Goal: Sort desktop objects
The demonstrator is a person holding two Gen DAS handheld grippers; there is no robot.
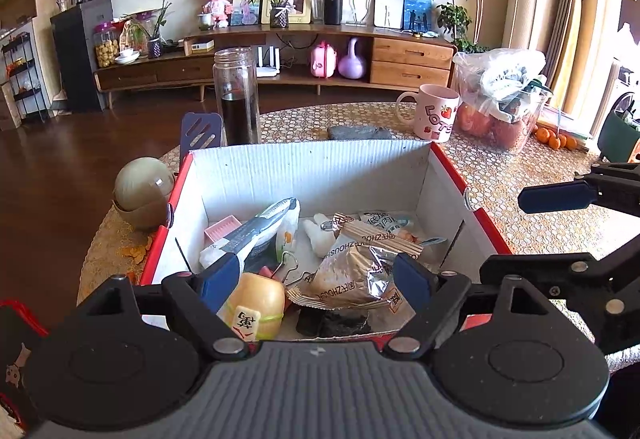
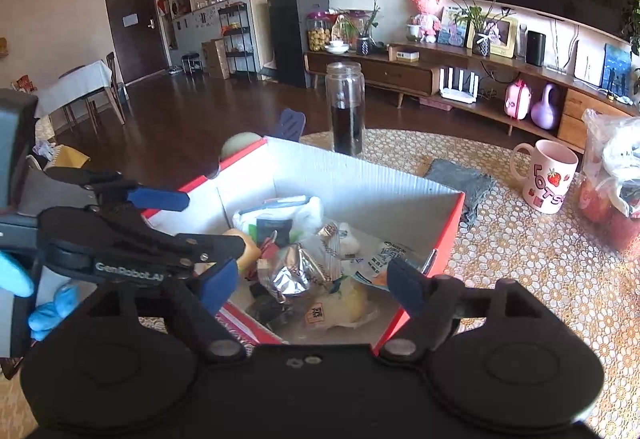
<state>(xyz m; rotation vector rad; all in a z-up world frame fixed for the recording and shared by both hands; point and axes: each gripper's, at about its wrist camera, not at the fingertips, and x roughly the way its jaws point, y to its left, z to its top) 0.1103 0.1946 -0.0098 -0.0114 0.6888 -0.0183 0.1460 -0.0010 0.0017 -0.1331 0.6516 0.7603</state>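
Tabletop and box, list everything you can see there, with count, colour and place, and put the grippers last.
cardboard box: one, white inside, red outside, centre of table
foil snack packet: one, silver, in box
yellow round item: one, with a tile banded on, near box corner
glass bottle: one, clear, dark liquid, behind box
mug: one, pink, right of box
grey cloth: one, behind box
plastic bag of fruit: one, far right
left gripper: open, over box
right gripper: open, over box
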